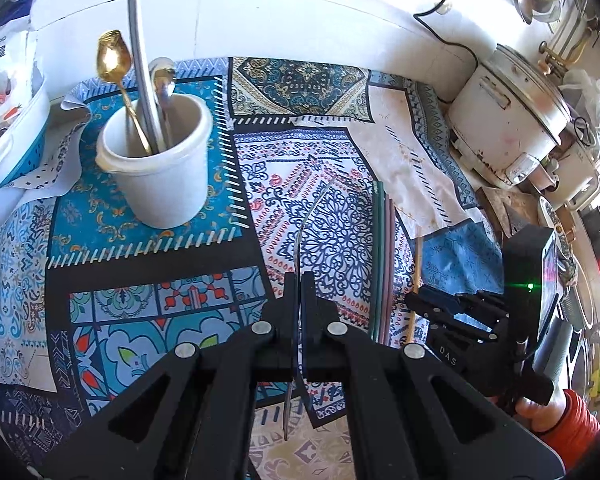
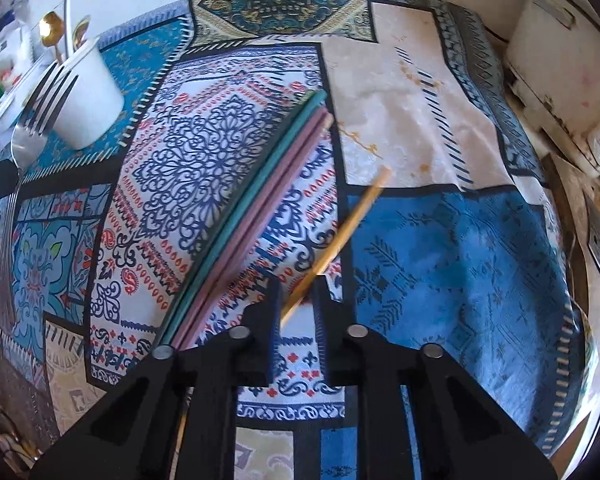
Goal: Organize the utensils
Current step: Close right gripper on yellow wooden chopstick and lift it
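While fork (image 1: 300, 252) sits clamped, left tool (image 1: 299, 280)

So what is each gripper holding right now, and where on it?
Left gripper: silver metal fork, clamped on its handle. Right gripper: thin wooden chopstick lies between the fingers; a firm hold cannot be told.

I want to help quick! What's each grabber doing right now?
Left gripper: shut on the fork.
Right gripper: around the wooden chopstick; whether it grips cannot be told.

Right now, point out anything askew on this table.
The wooden chopstick lies at an angle, apart from the green and pink chopsticks lined up beside it. The patterned tablecloth is rumpled behind the white cup.
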`<state>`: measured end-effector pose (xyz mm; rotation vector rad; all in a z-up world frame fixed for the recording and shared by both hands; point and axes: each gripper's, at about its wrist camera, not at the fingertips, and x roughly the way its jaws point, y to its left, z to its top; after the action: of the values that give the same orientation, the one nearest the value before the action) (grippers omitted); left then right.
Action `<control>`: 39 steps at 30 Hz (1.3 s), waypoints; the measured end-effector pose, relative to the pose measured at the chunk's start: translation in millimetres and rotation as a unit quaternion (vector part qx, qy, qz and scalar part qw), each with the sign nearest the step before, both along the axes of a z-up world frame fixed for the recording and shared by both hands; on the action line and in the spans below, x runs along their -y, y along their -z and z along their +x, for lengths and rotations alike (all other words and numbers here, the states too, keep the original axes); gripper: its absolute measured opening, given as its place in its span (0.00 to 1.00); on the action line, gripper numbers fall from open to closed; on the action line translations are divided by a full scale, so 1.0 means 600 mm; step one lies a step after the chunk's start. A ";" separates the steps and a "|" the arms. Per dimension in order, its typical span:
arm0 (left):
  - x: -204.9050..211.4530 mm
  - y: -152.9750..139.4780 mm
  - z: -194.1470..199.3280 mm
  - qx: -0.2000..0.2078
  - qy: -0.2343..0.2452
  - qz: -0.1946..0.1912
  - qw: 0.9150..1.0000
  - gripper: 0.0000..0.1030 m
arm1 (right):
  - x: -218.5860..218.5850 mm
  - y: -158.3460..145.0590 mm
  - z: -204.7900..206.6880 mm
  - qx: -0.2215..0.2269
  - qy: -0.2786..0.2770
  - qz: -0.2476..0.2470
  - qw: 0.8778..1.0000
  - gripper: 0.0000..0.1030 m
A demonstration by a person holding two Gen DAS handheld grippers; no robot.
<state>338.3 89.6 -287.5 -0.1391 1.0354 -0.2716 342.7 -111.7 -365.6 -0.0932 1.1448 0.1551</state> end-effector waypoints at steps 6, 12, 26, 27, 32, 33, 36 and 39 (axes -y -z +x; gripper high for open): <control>-0.016 -0.009 -0.003 0.011 -0.010 0.001 1.000 0.00 | 0.034 -0.007 0.021 -0.017 0.009 0.066 0.998 0.00; -0.024 -0.017 -0.004 0.020 -0.016 0.001 1.000 0.00 | 0.064 0.000 0.031 -0.058 0.049 0.098 0.992 0.01; -0.031 -0.028 0.010 0.029 -0.019 -0.012 0.999 0.00 | -0.058 0.001 -0.003 -0.040 -0.011 -0.022 0.999 0.33; -0.032 -0.028 0.011 0.029 -0.019 -0.013 0.999 0.00 | -0.058 0.006 -0.006 -0.046 -0.014 -0.022 0.999 0.33; -0.034 -0.030 0.014 0.031 -0.020 -0.016 0.999 0.00 | -0.009 0.002 -0.032 -0.045 -0.019 -0.016 0.999 0.23; -0.034 -0.030 0.015 0.031 -0.020 -0.018 0.999 0.00 | 0.001 0.002 -0.032 -0.047 -0.017 -0.017 0.999 0.13; -0.036 -0.033 0.015 0.034 -0.021 -0.018 0.999 0.00 | 0.040 0.004 -0.023 -0.053 0.000 -0.005 0.999 0.07; -0.037 -0.036 0.015 0.036 -0.021 -0.018 0.999 0.00 | 0.066 0.003 -0.010 -0.054 0.022 0.024 0.998 0.06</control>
<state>347.0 111.7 -266.0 -0.1827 0.9546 -0.2551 336.6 -151.3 -367.3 -0.0176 1.2491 0.1490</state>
